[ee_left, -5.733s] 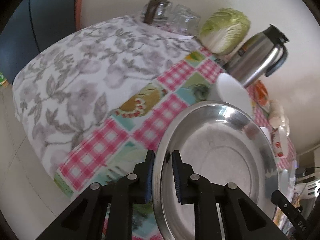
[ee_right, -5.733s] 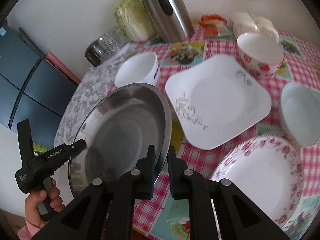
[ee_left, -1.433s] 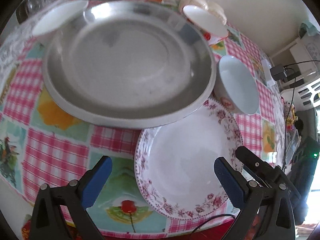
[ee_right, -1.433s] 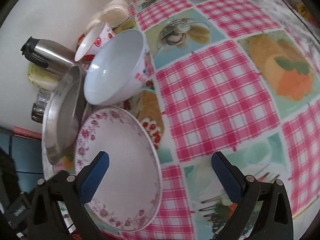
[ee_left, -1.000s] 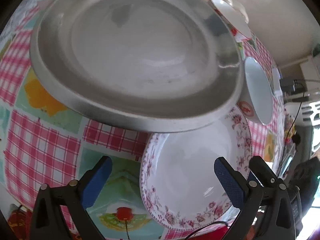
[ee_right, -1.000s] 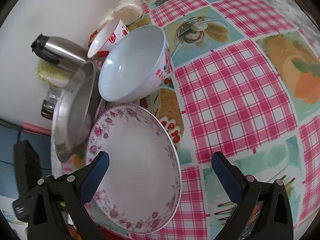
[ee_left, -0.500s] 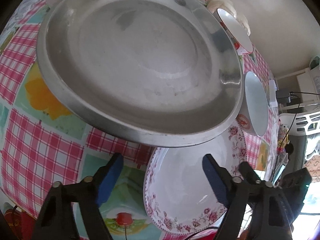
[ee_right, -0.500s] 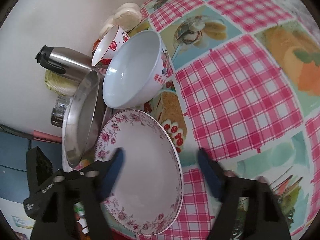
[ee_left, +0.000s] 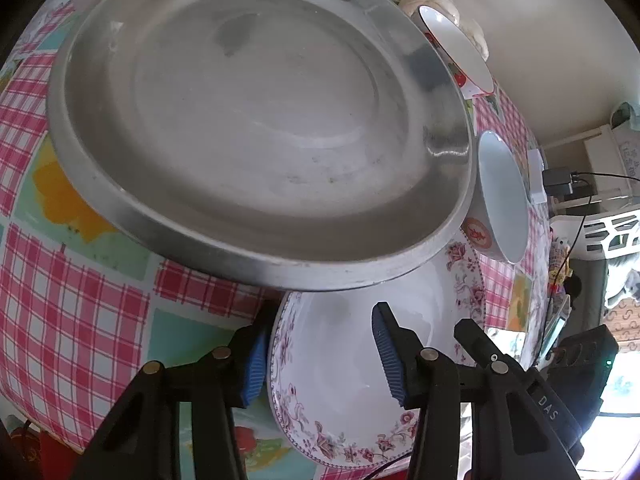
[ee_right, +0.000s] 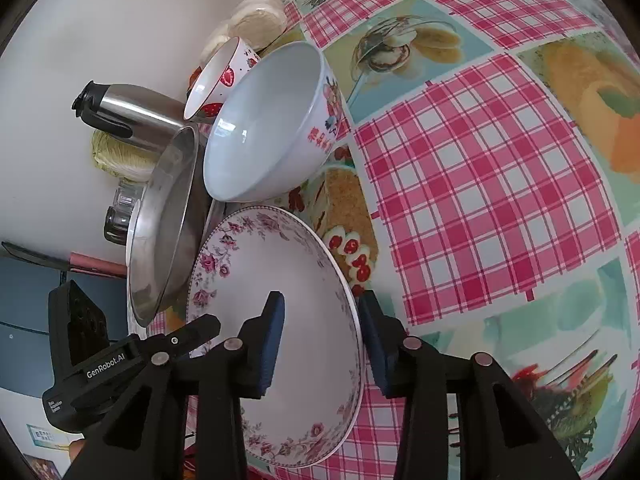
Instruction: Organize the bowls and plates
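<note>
A floral-rimmed white plate (ee_left: 352,376) (ee_right: 280,320) lies on the checked tablecloth near the table's front edge. My left gripper (ee_left: 320,354) is open and straddles the plate's left rim. My right gripper (ee_right: 326,338) is open and straddles its right rim. A large steel plate (ee_left: 248,120) (ee_right: 160,224) rests behind, its edge overlapping the floral plate. A white bowl (ee_left: 500,196) (ee_right: 272,128) stands by the floral plate. A strawberry-patterned bowl (ee_left: 456,52) (ee_right: 220,76) stands farther back.
A steel thermos jug (ee_right: 124,114), a cabbage (ee_right: 116,160) and glass jars (ee_right: 120,216) stand against the wall. Round buns (ee_right: 256,20) lie behind the bowls. The checked tablecloth (ee_right: 480,184) spreads to the right. Cables and a white crate (ee_left: 600,220) lie beyond the table.
Both grippers have narrowed from wide open and moved in onto opposite rims of the floral plate. The steel plate, carried earlier, now rests on the table.
</note>
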`<state>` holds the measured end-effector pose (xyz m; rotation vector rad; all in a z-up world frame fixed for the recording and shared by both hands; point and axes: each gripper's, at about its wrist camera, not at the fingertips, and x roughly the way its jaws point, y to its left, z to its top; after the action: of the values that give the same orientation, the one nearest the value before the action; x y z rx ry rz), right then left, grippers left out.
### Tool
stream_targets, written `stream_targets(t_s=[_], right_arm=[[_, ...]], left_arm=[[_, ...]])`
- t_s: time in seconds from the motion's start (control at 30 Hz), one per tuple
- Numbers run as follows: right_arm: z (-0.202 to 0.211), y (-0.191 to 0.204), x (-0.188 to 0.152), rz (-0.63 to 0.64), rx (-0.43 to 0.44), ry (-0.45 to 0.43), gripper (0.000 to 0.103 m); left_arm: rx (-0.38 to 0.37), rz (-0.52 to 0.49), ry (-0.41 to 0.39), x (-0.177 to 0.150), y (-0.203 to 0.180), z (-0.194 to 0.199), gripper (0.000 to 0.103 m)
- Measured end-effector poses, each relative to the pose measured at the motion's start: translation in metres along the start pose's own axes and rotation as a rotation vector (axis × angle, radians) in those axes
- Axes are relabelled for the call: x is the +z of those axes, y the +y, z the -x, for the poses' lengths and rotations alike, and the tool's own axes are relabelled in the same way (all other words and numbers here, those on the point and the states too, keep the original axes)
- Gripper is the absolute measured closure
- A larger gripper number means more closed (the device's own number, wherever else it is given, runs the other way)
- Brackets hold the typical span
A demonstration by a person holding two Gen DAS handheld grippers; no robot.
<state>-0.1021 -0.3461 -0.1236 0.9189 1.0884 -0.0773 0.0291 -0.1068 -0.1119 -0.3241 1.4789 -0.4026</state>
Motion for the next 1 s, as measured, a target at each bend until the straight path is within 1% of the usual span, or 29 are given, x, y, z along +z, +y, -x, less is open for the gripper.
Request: stream_targets(t_s=[0.1, 0.2, 0.27, 0.3, 0.37, 0.43, 0.53, 0.6, 0.7, 0.83, 0.9, 1.0], right_arm=[[-0.001, -0.001, 0.0, -0.009, -0.003, -0.002, 0.07], [0.002, -0.007, 0.0, -0.024, -0.016, -0.003, 0.082], [0.004, -0.015, 0.0, -0.052, -0.017, -0.004, 0.092], [0.005, -0.019, 0.0, -0.065, -0.007, -0.003, 0.092], [0.007, -0.025, 0.001, -0.086, 0.011, 0.0, 0.092], [0.012, -0.027, 0.002, -0.085, -0.003, -0.006, 0.092], [0.02, -0.033, 0.002, -0.075, -0.031, -0.016, 0.092], [0.027, -0.041, 0.004, -0.089, -0.027, -0.02, 0.091], [0.034, -0.054, 0.004, -0.124, -0.009, -0.028, 0.091], [0.039, -0.062, 0.002, -0.14, 0.003, -0.032, 0.091], [0.04, -0.061, 0.002, -0.126, -0.011, -0.035, 0.091], [0.036, -0.053, 0.001, -0.103, -0.031, -0.044, 0.091]], left_arm=[[0.01, -0.013, -0.001, 0.0, -0.003, -0.002, 0.053], [0.041, -0.061, 0.001, -0.003, -0.01, -0.003, 0.055], [0.062, -0.089, 0.002, -0.004, -0.015, -0.004, 0.056], [0.071, -0.103, 0.004, -0.005, -0.018, -0.005, 0.056], [0.06, -0.116, 0.016, -0.006, -0.022, -0.007, 0.057], [0.037, -0.123, 0.036, -0.007, -0.027, -0.01, 0.058], [0.03, -0.158, 0.059, -0.012, -0.037, -0.016, 0.059], [0.031, -0.189, 0.075, -0.015, -0.046, -0.02, 0.059], [0.014, -0.209, 0.096, -0.018, -0.055, -0.025, 0.059], [0.006, -0.199, 0.096, -0.017, -0.058, -0.027, 0.059], [0.006, -0.192, 0.09, -0.016, -0.048, -0.024, 0.061], [0.012, -0.18, 0.076, -0.012, -0.047, -0.023, 0.066]])
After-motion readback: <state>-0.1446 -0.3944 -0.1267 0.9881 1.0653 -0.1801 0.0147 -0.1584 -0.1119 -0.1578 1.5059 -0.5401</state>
